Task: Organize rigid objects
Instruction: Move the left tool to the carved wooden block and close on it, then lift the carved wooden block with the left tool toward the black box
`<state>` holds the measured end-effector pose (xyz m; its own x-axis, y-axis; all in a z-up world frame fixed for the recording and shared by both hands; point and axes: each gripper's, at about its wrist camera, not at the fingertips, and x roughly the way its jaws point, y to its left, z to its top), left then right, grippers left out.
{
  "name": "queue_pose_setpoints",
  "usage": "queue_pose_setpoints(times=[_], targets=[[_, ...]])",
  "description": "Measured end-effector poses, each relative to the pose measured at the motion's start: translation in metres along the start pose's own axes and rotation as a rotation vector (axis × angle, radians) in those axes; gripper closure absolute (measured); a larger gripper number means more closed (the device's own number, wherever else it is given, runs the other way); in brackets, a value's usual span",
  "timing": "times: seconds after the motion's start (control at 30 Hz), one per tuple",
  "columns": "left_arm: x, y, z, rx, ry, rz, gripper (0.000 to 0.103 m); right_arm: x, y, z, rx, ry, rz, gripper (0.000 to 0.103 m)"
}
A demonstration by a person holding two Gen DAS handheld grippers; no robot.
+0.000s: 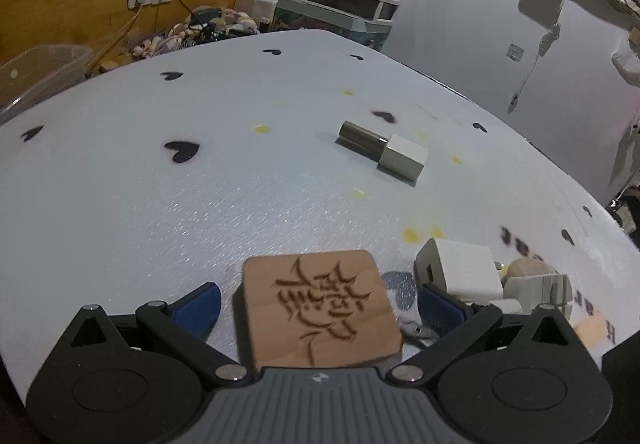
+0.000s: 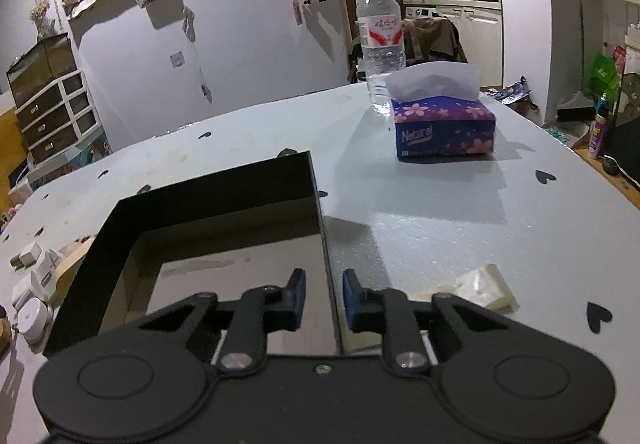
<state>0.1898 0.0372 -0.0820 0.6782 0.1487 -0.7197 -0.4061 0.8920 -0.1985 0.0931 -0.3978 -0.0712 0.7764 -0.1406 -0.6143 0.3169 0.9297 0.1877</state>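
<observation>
In the left wrist view my left gripper [image 1: 318, 304] is open around a square wooden coaster [image 1: 318, 310] with a carved character; the blue pads stand apart from its sides. A brown tube with a white cap [image 1: 384, 148] lies further out on the white table [image 1: 160, 204]. White plugs and chargers [image 1: 460, 272] sit at the right pad. In the right wrist view my right gripper [image 2: 324, 298] is narrowly open, its pads on either side of the right wall of a black open box [image 2: 192, 204]. Whether they touch the wall I cannot tell.
A tissue box [image 2: 444, 128] and a water bottle [image 2: 380, 40] stand at the far right of the table. A small white object [image 2: 484, 286] lies right of my right gripper. White gadgets [image 2: 34, 284] lie left of the box. A clear bin [image 1: 36, 72] sits beyond the left edge.
</observation>
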Motion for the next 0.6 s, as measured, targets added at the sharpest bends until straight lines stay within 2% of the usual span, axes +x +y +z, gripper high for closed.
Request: queue_pose_setpoints(times=[0.1, 0.23, 0.6], targets=[[0.0023, -0.0069, -0.0027, 0.041, -0.026, 0.021, 0.006, 0.0035, 0.0012, 0.0015, -0.014, 0.006, -0.016, 0.092], [0.0038, -0.0096, -0.0044, 0.085, -0.06, 0.046, 0.02, 0.0068, -0.001, 0.0026, -0.015, 0.017, -0.021, 0.096], [-0.0015, -0.0094, -0.0098, 0.145, -0.074, 0.027, 0.021, 0.0086, -0.0038, 0.0017, -0.016, 0.02, -0.008, 0.098]])
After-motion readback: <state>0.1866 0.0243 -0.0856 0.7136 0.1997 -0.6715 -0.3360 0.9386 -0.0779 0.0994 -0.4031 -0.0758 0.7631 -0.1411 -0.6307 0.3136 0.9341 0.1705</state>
